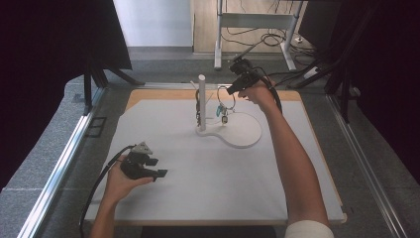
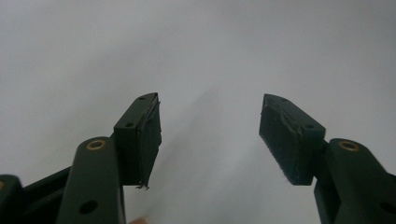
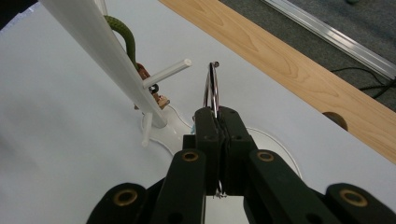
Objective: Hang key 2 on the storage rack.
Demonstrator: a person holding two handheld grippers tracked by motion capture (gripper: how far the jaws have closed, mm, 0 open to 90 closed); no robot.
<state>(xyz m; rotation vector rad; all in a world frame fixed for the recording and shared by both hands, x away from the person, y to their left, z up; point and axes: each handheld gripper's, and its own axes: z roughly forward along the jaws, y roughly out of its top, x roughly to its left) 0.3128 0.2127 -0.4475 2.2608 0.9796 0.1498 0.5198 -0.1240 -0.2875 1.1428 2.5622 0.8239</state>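
Hiding key ring's [image 3: 212,86] base: right tongs [image 3: 218,116]

The right gripper [image 3: 218,122] clamps a thin metal key ring [image 3: 212,88] just beside the white pegged stand [image 3: 112,56].

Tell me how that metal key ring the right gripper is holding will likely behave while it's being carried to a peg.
The key ring looks thin, stiff wire, so it should keep its shape. The charms hanging beneath it will probably swing. Held edge-on between the shut right gripper, smooth metal might pivot or slip near the white pegged stand.
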